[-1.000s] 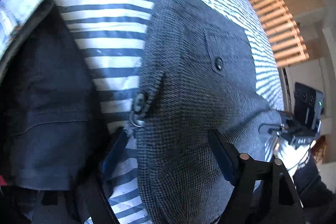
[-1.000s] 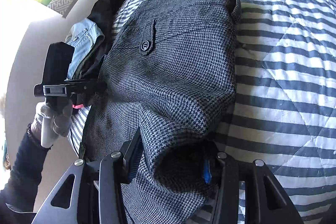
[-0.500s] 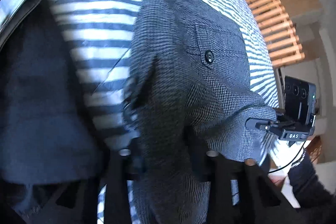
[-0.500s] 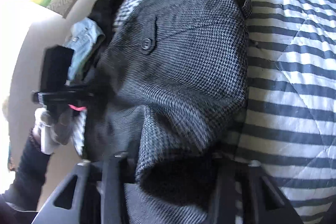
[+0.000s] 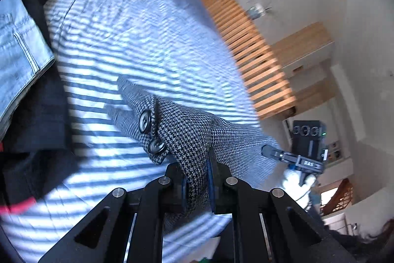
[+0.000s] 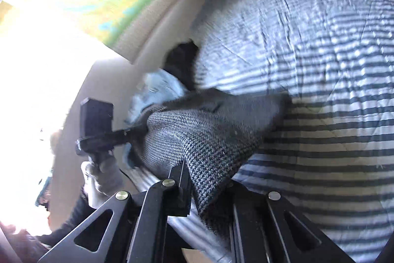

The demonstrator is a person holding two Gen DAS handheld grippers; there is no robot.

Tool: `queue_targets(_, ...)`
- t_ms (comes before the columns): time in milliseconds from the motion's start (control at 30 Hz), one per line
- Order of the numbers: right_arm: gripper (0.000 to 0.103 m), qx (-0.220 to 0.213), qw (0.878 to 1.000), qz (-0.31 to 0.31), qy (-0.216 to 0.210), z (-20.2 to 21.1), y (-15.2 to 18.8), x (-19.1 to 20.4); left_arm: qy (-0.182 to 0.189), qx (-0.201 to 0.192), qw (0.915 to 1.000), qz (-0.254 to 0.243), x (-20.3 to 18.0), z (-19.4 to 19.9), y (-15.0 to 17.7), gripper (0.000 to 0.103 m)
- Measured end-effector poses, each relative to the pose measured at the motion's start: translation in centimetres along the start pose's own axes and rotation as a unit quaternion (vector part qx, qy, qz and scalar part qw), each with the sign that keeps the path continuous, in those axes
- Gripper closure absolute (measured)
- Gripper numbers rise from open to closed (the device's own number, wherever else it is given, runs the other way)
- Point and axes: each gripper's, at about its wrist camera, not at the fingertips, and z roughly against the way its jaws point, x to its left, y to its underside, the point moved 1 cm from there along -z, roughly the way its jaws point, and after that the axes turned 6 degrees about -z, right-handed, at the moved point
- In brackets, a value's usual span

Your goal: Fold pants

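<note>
A bed covered with a blue-and-white striped quilt (image 5: 138, 24) is being shown, with a slatted wooden footboard (image 5: 256, 58) at its far side and pale walls behind. The grey houndstooth pants (image 5: 187, 132) are being held up above the quilt, stretched between the two tools. Their waistband, with two dark buttons (image 5: 145, 120), is being gripped by the left gripper (image 5: 197, 185), whose jaws are clenched on the cloth. Another edge of the pants (image 6: 209, 139) is being pinched by the right gripper (image 6: 204, 191), its jaws also closed on the fabric. At the side of the bed, folded light jeans (image 5: 17, 51) are lying on dark clothes (image 5: 37, 115).
</note>
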Motion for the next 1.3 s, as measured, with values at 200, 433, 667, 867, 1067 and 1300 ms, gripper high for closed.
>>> queue_targets(200,0.096,-0.009,0.999,0.039,-0.013,6.0,3.9,5.4,0.002,0.002,0.9999,-0.015,-6.5,3.8,4.1,0.090)
queue_targets(433,0.097,0.011,1.000,0.012,0.004,4.7,3.1,4.1,-0.005,0.031,0.9986,0.042,-3.2,2.2,3.1,0.090)
queue_targets(667,0.097,0.053,0.988,-0.142,0.019,-6.2,-4.1,-8.6,-0.018,0.042,0.9857,0.162,10.4,-6.6,-2.5,0.090)
queue_targets(867,0.092,0.067,0.977,-0.200,0.038,-10.1,-9.3,-14.3,-0.030,0.049,0.9766,0.207,15.1,-11.2,-6.0,0.084)
queue_targets(1067,0.068,0.080,0.977,-0.196,0.038,-8.5,-10.1,-14.7,0.008,0.049,0.9765,0.210,15.3,-11.2,-5.9,0.035)
queue_targets(1300,0.063,0.076,0.985,-0.147,0.046,-4.7,-8.0,-13.0,-0.034,0.051,0.9876,0.145,12.4,-9.3,-4.3,0.042)
